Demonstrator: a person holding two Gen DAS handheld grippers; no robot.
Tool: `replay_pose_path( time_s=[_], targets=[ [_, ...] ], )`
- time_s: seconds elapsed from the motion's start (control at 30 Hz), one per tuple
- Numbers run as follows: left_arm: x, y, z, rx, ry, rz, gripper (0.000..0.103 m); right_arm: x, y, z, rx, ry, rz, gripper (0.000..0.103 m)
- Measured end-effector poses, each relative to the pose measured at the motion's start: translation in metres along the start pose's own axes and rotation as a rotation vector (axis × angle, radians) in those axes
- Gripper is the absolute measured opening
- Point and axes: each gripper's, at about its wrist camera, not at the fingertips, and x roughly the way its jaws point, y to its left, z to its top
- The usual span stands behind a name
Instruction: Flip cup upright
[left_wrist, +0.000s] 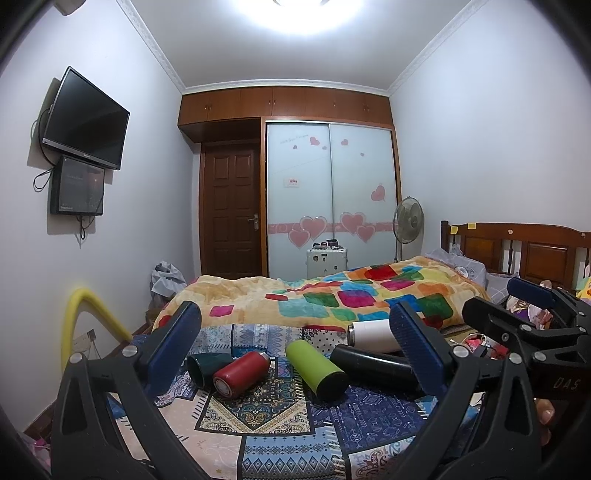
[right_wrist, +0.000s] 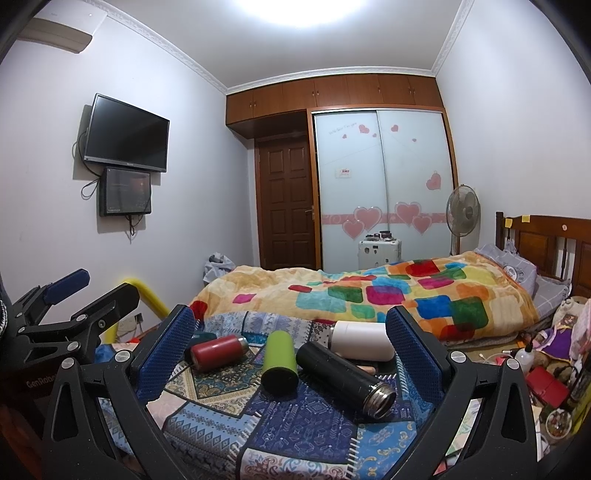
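Hovering above five cups lying on the patterned cloth (right_wrist: 295, 424), left gripper (left_wrist: 295, 350) and right gripper (right_wrist: 291, 350) stand spread wide, grasping nothing.

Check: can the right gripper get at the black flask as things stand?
Probably yes. The right gripper is open, and the black flask lies on its side between the fingers' lines, top exposed; the lime-green flask crowds its left.

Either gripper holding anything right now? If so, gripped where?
Nothing held. Left gripper and right gripper are both open and empty, above the patterned cloth. The cups, including the black cup and green cup, lie on their sides, untouched.
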Motion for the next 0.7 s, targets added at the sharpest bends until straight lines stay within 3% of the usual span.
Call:
replay_pose_path(
  time_s=[0.7],
  targets=[
    [0.0085, 0.0083, -0.0039, 0.001, 0.024, 0.001, 0.103, 0.0075, -0.001, -0.0031, -0.002, 0.014, -0.003, 0.103]
  ],
)
